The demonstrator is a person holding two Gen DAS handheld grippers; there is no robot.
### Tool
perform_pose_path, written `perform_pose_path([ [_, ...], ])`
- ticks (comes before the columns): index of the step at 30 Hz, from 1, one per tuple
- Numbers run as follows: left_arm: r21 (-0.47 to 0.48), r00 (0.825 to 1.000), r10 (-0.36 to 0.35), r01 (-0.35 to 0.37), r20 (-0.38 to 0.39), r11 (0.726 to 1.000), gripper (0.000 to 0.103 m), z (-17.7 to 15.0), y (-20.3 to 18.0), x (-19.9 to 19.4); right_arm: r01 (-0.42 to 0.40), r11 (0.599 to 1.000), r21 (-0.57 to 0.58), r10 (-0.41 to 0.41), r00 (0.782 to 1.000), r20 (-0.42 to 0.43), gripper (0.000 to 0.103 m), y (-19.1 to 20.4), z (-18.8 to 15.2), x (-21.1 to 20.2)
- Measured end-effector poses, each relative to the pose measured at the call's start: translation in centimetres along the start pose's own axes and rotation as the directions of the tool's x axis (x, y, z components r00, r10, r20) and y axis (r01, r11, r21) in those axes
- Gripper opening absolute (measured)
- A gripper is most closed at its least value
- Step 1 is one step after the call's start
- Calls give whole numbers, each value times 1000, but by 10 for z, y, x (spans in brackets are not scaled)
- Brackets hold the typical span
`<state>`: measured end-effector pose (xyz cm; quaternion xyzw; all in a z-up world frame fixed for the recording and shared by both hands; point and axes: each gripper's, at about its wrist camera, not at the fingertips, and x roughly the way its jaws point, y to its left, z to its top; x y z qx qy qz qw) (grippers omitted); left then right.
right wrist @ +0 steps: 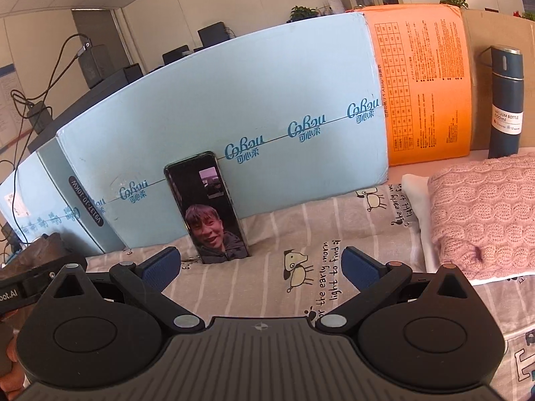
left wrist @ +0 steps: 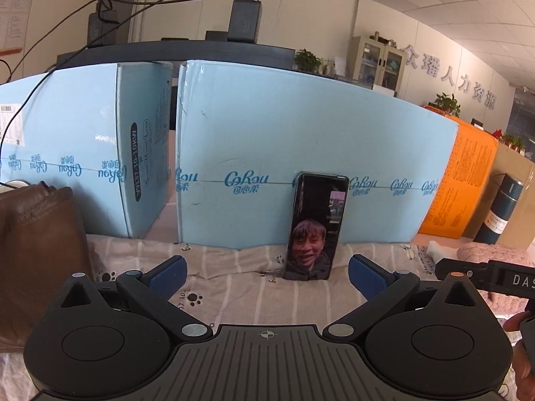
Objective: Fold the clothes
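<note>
Both grippers wide — left gripper [left wrist: 267,275], right gripper [right wrist: 261,267], pink sweater [right wrist: 485,214] perhaps folded

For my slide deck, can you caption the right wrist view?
Open right gripper hovers over the printed sheet, pink knitted sweater lying to its right.

The pink knit sweater [right wrist: 485,214] runs off the right edge.
</note>
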<state>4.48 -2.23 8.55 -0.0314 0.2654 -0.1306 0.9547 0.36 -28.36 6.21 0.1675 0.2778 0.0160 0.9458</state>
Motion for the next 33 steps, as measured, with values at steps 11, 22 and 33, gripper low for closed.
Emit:
perform_pose_path([
  [11, 2, 992, 7, -6, -123, 1000, 103, -25, 13, 43, 54, 999, 8, -53, 995, -86, 103, -21, -14, 30],
  [22, 40, 991, -39, 45, -130, 998, 103, -32, -1, 42, 29, 999, -45, -34, 993, -113, 103, -9, -23, 35],
  [33, 13, 988, -112, 114, -109, 993, 103, -31, 0, 36, -37, 999, -31, 33, 995, -97, 103, -7, -21, 28],
])
